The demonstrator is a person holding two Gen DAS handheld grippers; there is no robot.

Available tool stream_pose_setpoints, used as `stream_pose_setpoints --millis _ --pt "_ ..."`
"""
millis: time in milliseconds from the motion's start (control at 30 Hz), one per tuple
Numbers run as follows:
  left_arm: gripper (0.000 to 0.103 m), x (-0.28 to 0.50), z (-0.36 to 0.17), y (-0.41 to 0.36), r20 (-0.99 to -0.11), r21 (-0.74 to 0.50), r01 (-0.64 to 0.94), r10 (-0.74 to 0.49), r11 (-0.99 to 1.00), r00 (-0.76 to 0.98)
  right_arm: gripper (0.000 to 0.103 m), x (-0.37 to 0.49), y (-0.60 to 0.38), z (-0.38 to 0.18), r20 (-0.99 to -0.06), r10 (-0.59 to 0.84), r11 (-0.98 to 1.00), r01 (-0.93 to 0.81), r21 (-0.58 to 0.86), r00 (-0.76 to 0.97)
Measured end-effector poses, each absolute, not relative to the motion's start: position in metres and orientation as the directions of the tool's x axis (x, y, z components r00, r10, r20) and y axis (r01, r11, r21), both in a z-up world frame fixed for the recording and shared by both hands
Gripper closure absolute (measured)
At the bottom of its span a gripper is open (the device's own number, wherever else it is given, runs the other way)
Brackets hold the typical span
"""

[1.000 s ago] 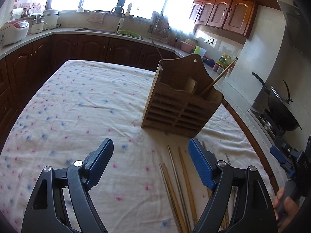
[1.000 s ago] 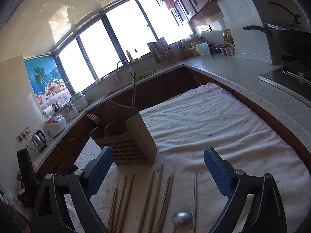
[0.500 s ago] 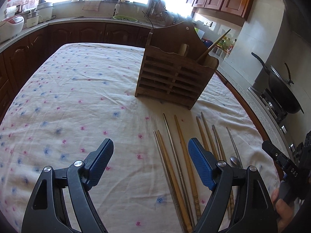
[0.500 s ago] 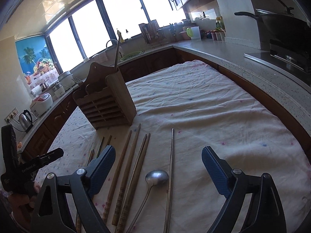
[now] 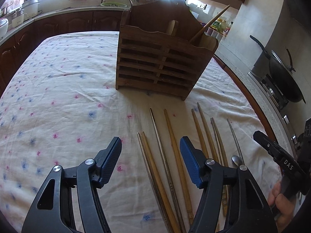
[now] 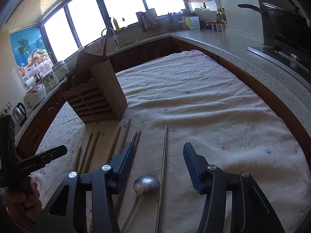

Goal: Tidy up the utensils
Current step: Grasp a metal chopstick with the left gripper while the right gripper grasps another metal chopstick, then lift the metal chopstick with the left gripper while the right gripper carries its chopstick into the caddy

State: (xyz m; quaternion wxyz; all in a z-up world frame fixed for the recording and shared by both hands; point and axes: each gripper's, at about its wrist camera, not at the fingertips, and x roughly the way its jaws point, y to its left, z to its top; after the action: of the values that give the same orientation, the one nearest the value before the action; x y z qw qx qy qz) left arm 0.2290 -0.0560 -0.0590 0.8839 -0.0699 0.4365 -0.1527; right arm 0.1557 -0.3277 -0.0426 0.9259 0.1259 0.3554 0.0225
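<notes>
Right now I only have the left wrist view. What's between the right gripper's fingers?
Observer: The right gripper straddles a metal spoon and one metal chopstick. Its jaws are closing but press on neither.
Operator: Which way does the spoon lie?
Observer: Bowl toward the wooden utensil holder, handle running back toward the camera.
Operator: Anything in the holder I can't see?
Observer: Fork tines show at its far-left end.
</notes>
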Motion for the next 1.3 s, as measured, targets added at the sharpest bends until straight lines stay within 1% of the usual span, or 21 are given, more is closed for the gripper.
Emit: stream_pose_setpoints --millis 167,200,267,333,433,500,533,600,633,667,700,733,767,867,1033,1300 --pt "0.055 0.252 -0.07 -0.069 -0.785 -0.24 0.219 -0.322 0.946 0.53 0.054 0.175 -0.328 -0.05 -0.686 0.136 0.971 0.043 0.237 0.715" --pt "0.056 0.257 -0.071 -0.072 -0.791 -0.233 0.221 -0.317 0.947 0.523 0.056 0.179 -0.329 -0.052 -0.693 0.138 0.971 0.041 0.236 0.708" --pt "0.062 0.266 -0.074 -0.076 -0.802 -0.226 0.225 -0.312 0.948 0.509 0.059 0.188 -0.33 -0.057 -0.71 0.144 0.97 0.043 0.237 0.689" --pt "0.066 0.274 -0.078 -0.08 -0.814 -0.217 0.232 -0.307 0.948 0.492 0.061 0.196 -0.33 -0.061 -0.726 0.134 0.974 0.047 0.224 0.674" --pt "0.069 0.281 -0.08 -0.088 -0.822 -0.178 0.251 -0.284 0.951 0.494 0.062 0.21 -0.328 -0.068 -0.753 0.115 0.981 0.045 0.19 0.648" --pt "0.074 0.283 -0.08 -0.093 -0.825 -0.145 0.261 -0.262 0.954 0.5 0.066 0.22 -0.323 -0.074 -0.777 0.094 0.988 0.04 0.151 0.622" --pt "0.078 0.284 -0.08 -0.094 -0.826 -0.137 0.263 -0.257 0.955 0.502 0.069 0.225 -0.321 -0.08 -0.793 0.089 0.99 0.035 0.138 0.603" --pt "0.086 0.285 -0.082 -0.1 -0.826 -0.107 0.277 -0.24 0.955 0.51 0.072 0.228 -0.315 -0.083 -0.79 0.057 0.995 0.028 0.092 0.61" --pt "0.093 0.285 -0.082 -0.101 -0.825 -0.089 0.283 -0.23 0.955 0.516 0.074 0.229 -0.313 -0.082 -0.789 0.041 0.997 0.026 0.072 0.613" --pt "0.096 0.284 -0.083 -0.102 -0.824 -0.081 0.29 -0.228 0.953 0.519 0.081 0.23 -0.311 -0.083 -0.791 0.026 0.998 0.03 0.056 0.612" --pt "0.096 0.285 -0.083 -0.103 -0.822 -0.082 0.295 -0.232 0.952 0.52 0.088 0.23 -0.312 -0.083 -0.791 0.019 0.998 0.034 0.05 0.612" --pt "0.096 0.285 -0.083 -0.103 -0.821 -0.084 0.296 -0.234 0.952 0.521 0.091 0.23 -0.313 -0.083 -0.79 0.021 0.998 0.035 0.054 0.612" --pt "0.096 0.285 -0.083 -0.103 -0.82 -0.084 0.296 -0.235 0.951 0.522 0.097 0.23 -0.314 -0.082 -0.79 0.023 0.998 0.038 0.058 0.612" --pt "0.097 0.284 -0.082 -0.101 -0.816 -0.113 0.301 -0.261 0.947 0.515 0.098 0.229 -0.316 -0.081 -0.789 0.032 0.997 0.04 0.071 0.614" --pt "0.098 0.273 -0.072 -0.09 -0.796 -0.173 0.308 -0.317 0.936 0.516 0.098 0.223 -0.32 -0.074 -0.776 0.076 0.99 0.043 0.132 0.626" --pt "0.099 0.24 -0.026 -0.051 -0.717 -0.272 0.325 -0.416 0.906 0.559 0.099 0.197 -0.323 -0.033 -0.703 0.127 0.98 0.024 0.2 0.699"
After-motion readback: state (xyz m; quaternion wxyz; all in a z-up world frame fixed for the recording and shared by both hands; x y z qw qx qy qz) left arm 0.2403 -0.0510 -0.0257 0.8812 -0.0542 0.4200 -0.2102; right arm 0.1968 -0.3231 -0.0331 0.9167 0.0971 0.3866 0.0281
